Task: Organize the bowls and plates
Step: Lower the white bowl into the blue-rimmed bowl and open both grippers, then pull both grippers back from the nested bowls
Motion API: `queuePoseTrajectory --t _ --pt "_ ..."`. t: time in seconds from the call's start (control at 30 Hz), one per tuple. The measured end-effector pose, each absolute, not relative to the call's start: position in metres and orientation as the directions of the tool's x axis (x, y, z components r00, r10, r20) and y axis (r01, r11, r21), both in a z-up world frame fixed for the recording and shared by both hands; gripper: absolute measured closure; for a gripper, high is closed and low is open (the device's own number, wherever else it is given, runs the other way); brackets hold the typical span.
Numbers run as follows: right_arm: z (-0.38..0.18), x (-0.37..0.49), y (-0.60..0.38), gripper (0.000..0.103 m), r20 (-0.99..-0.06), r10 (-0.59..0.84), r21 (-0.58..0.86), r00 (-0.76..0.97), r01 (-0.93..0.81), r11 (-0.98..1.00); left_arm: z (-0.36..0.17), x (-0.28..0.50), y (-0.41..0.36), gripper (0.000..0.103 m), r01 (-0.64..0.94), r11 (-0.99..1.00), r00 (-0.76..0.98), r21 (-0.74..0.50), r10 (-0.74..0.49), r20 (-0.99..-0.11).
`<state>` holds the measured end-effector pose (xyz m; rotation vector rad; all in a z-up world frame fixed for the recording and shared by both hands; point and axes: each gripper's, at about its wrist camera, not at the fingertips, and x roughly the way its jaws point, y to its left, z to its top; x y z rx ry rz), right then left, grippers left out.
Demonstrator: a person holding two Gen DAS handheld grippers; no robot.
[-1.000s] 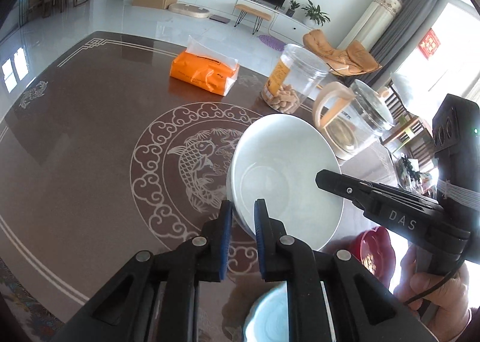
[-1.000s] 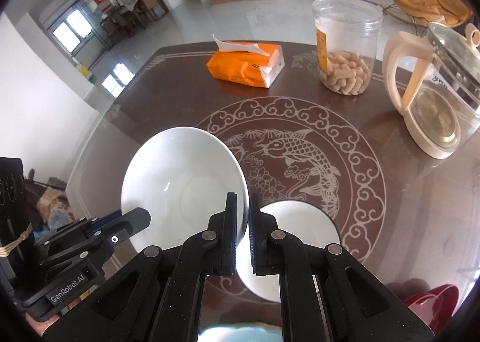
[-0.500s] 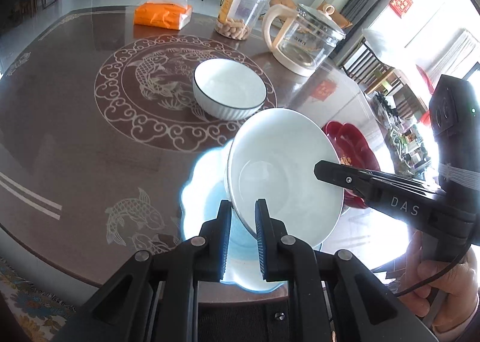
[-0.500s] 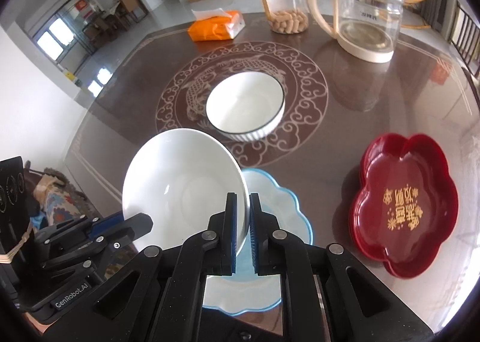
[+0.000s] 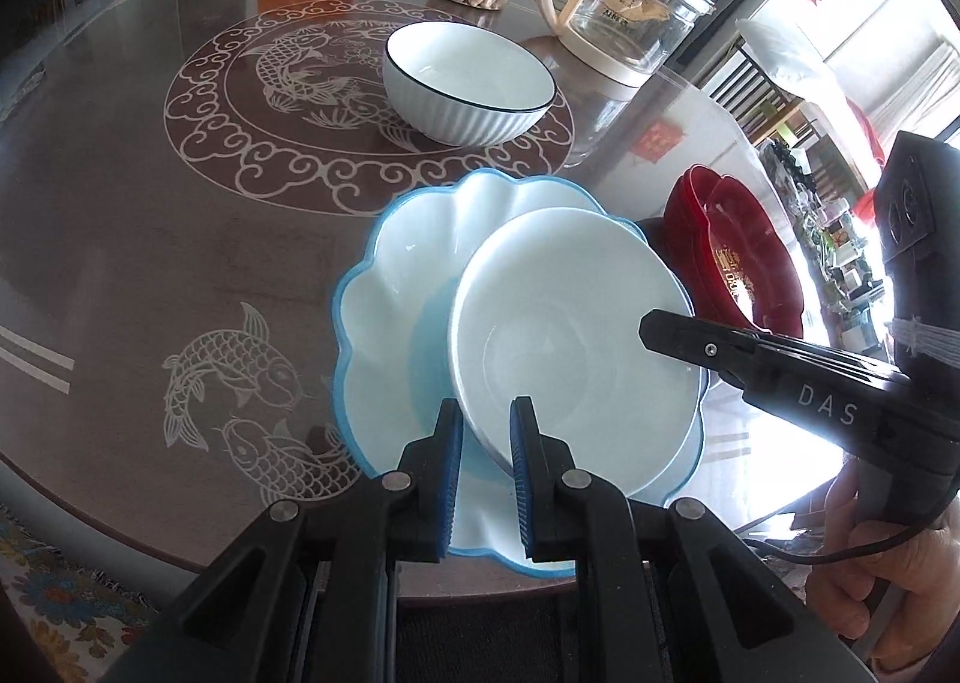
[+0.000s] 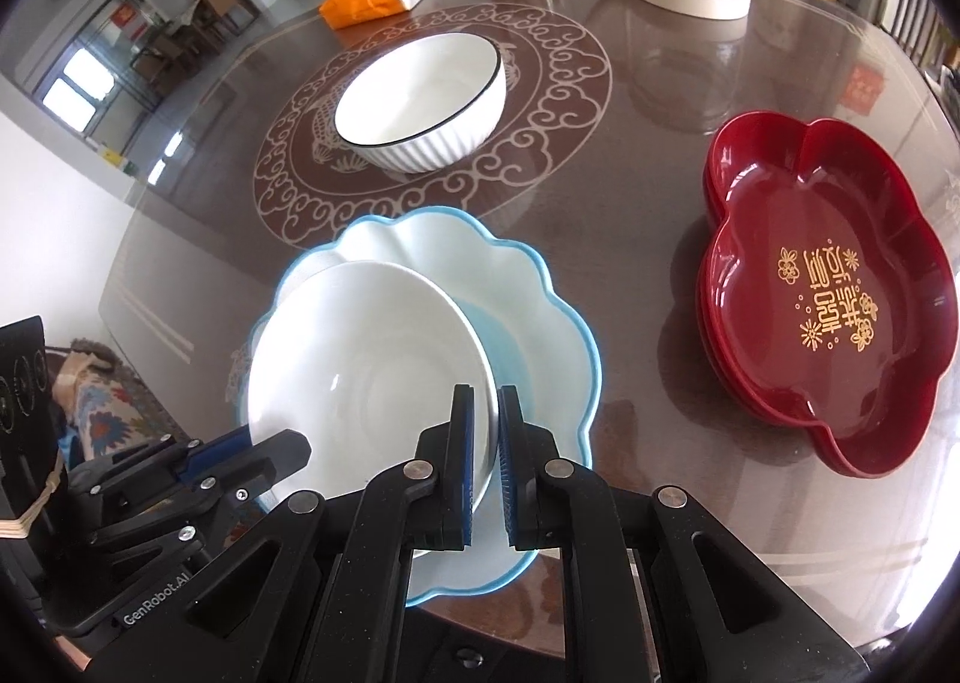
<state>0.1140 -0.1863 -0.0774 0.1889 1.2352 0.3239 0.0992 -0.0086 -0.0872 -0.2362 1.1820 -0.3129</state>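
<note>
Glossy tableware on a mirror-smooth worktop

The white bowl (image 5: 576, 335) and the blue-rimmed scalloped plate (image 5: 390, 287) look like glazed ceramic; the red trays (image 6: 828, 323) at right are shiny plastic; the dark worktop (image 5: 120, 215) is polished and reflective; the tool (image 5: 485, 443) is matt black plastic with ribbed blue pads (image 5: 521, 479).

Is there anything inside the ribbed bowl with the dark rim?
No. The ribbed bowl shows only its bare white inside as it stands alone on the table's round fish pattern.
</note>
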Motion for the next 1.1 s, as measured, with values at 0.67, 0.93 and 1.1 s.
queuePoseTrajectory --t 0.67,0.93,1.1 --pt "-0.030 0.027 -0.200 0.035 -0.655 0.201 0.233 0.729 -0.059 0.971 -0.036 0.057 0.014 0.014 0.121 0.983 0.703 -0.141 -0.185 -0.687" --pt "-0.028 -0.014 -0.193 0.035 -0.550 0.030 0.094 0.835 0.026 0.995 -0.044 0.054 0.032 0.014 0.068 0.994 0.708 -0.088 -0.110 -0.698" --pt "-0.030 -0.007 -0.197 0.035 -0.548 0.036 0.109 0.836 0.029 0.994 -0.042 0.053 0.047 0.014 0.017 0.993 0.714 -0.114 -0.092 -0.694"
